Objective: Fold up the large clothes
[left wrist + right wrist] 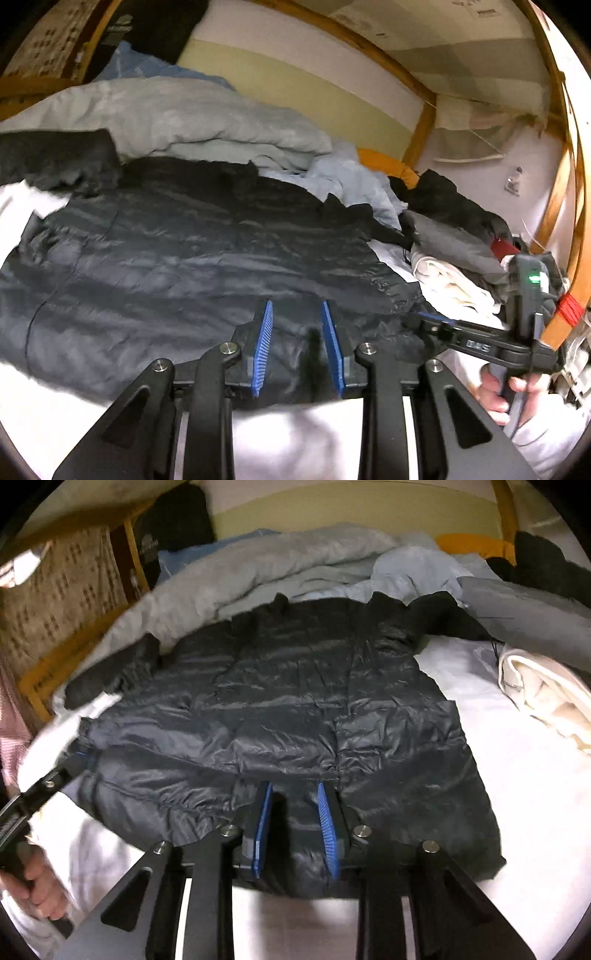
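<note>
bg: grey duvet [258, 557] bunched at back, cream folded cloth [546, 698] right, orange pillow [388, 162], wooden bed frame [421, 129].

The bed [517, 775] is covered by a white sheet, bare along its near edge and to the right of the dark puffer jacket [295, 709], which lies spread flat in the middle of it with its hem toward the near edge. Behind the jacket a pale grey-blue duvet [258, 565] is bunched up against the wall side of the bed. To the right of the jacket sits a folded cream cloth [546, 701], with a grey garment [524, 605] just behind that. Farther back on the right of the jacket lie dark clothes [450, 199] and an orange piece [472, 542]
</note>
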The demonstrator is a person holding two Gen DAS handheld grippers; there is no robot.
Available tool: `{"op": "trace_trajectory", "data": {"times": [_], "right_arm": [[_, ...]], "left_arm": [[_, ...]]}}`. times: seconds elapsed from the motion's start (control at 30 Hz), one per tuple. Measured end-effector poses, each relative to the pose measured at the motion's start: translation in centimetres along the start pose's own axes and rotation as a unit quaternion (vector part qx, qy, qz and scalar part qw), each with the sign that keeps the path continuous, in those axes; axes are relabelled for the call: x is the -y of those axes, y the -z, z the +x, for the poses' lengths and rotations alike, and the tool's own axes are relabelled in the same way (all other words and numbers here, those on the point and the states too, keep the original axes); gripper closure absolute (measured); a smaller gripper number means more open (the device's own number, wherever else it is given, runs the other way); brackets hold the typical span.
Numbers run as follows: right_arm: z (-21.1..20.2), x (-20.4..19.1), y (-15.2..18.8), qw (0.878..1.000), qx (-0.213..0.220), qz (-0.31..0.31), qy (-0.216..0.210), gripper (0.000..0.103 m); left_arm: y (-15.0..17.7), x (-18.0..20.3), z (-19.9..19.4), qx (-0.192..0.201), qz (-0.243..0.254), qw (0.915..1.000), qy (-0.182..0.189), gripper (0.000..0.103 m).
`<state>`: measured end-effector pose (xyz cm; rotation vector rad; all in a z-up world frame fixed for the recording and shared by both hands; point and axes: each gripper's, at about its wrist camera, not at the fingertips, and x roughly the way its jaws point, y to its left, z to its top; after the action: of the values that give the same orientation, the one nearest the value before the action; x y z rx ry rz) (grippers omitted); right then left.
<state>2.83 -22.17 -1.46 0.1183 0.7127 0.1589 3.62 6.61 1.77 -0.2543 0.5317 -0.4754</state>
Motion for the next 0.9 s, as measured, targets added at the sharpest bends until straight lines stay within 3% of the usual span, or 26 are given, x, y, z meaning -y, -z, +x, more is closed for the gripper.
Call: {"op": "trace_trajectory", "data": {"times": [0.1,0.17,0.2,0.33,0.43,0.57,0.63,0.67,0.7,0.73,0.77,0.8,0.87,0.9], "right_arm": [[-1.7,-1.3,0.0,0.998,0.039,-0.045,0.028,0.076],[-1.3,-1.8,-0.2,0.998,0.035,-0.044,0.012,0.075],[-1.2,-1.8,-0.3,0.999,0.028,-0.042,0.009,0.075],[0.5,-0.9,0.2,0.998,0.009,-0.039,0.047,0.076],[2.3,0.2,0.7,0.993,-0.005,-0.062,0.097,0.076],[4.1,1.3,0.1,0.994,-0.018,-0.055,0.093,0.076],[4.1,1.1,-0.6,0.993,-0.012,-0.061,0.1,0.076],[3.7,1.0,-0.7,0.993,-0.005,-0.064,0.098,0.076],[3.1,0.6,-0.9,0.993,0.002,-0.069,0.091,0.076],[2.0,0.2,-0.9,0.994,0.014,-0.079,0.073,0.076],[0.5,-0.5,-0.9,0.994,0.03,-0.093,0.049,0.076],[-0.7,-1.1,-0.8,0.993,0.042,-0.106,0.035,0.076],[-3.2,-2.8,-0.4,0.985,0.06,-0.163,0.012,0.07],[-3.7,-3.3,-0.3,0.981,0.06,-0.184,0.013,0.055]], "left_arm": [[-0.4,0.8,2.8,-0.044,0.031,0.9976,-0.045,0.081],[0.6,0.7,4.8,-0.08,0.046,0.9909,-0.097,0.084],[1.2,0.1,5.2,-0.088,0.041,0.9897,-0.105,0.087],[2.4,-2.6,5.5,-0.064,0.0,0.9923,-0.106,0.099],[2.9,-2.8,6.3,-0.075,0.004,0.9905,-0.115,0.099],[2.9,-2.8,6.1,-0.072,0.003,0.9913,-0.111,0.099],[2.5,-2.2,4.9,-0.061,0.015,0.9939,-0.091,0.093],[2.1,-1.5,4.0,-0.054,0.034,0.9946,-0.082,0.076],[1.6,-0.9,2.9,-0.044,0.057,0.9933,-0.091,0.066],[1.2,-0.7,1.4,-0.026,0.074,0.9895,-0.122,0.051],[0.9,-0.8,-0.2,-0.005,0.077,0.9862,-0.147,0.043],[0.7,-1.3,-1.6,0.003,0.073,0.9859,-0.151,0.041],[0.5,-2.3,-2.8,-0.024,0.078,0.9888,-0.125,0.04],[0.8,-2.5,-3.2,-0.045,0.096,0.9878,-0.114,0.04]]}}
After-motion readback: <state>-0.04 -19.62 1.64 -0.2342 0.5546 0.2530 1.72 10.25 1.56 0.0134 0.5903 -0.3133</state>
